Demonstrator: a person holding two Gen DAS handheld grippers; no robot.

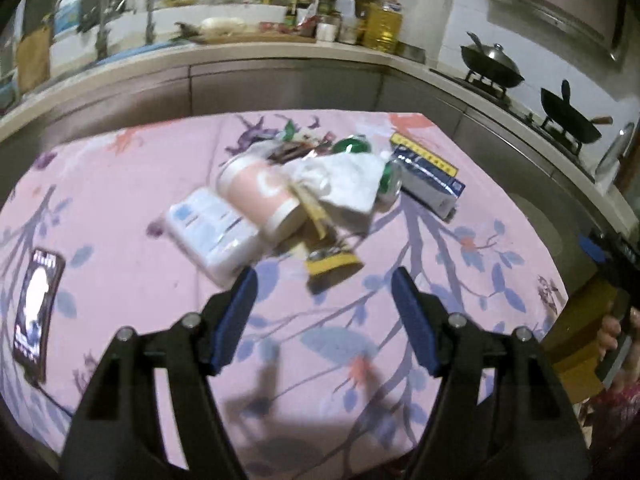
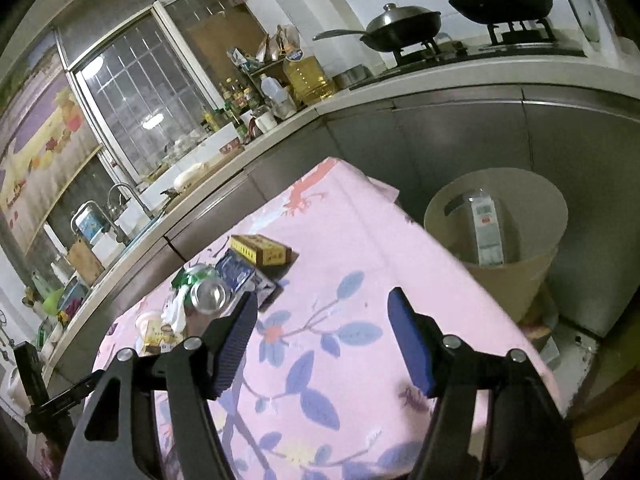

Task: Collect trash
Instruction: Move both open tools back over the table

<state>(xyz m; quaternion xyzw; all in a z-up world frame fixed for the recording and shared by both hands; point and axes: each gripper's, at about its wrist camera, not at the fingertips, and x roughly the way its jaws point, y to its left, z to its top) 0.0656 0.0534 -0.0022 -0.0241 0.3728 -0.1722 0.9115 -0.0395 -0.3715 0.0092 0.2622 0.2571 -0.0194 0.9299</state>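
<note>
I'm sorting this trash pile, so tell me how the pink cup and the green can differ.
The pink cup is wider and paper-like, pink with white bands; the green can is slimmer, shiny metal. The cup lies in the open at the pile's left beside a white pack; the can sits right of it, partly under a crumpled white tissue. Both lie on their sides on the pink cloth, untouched.

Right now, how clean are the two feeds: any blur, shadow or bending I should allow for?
Left wrist: motion blur smears the trash pile; gripper shadow falls on the cloth. Right wrist: sharper, though the bin is slightly soft. Both: fisheye bends the counter edge.
</note>
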